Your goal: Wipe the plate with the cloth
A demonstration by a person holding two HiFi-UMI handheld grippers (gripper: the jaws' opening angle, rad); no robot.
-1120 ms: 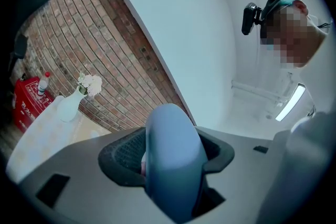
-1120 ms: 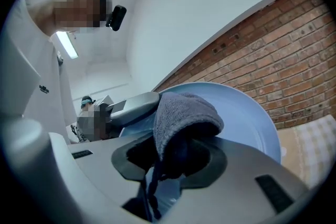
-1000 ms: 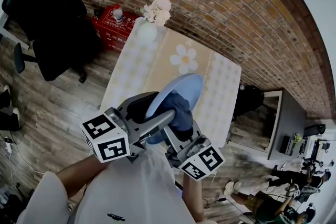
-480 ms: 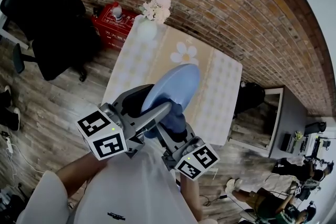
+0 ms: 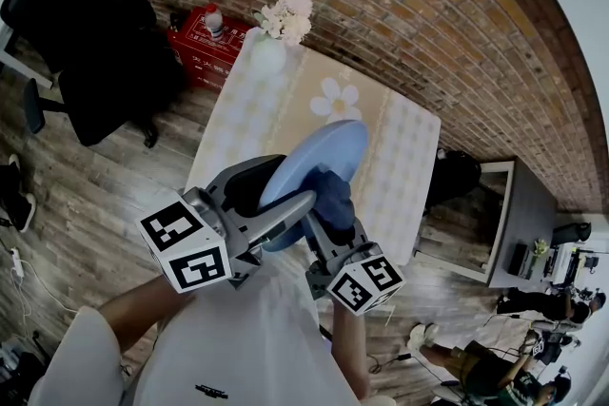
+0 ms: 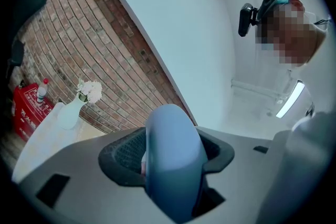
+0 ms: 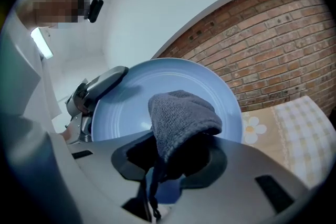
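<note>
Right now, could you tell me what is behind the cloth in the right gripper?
Behind the cloth stands the blue plate, clamped at its rim by the left gripper. The cloth hides the plate's lower middle.

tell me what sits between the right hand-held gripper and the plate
The cloth, clamped in the right hand-held gripper, lies over the plate; the right gripper view shows it.

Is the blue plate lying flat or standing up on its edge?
On its edge. The left gripper clamps the plate by its rim, face turned toward the cloth.
</note>
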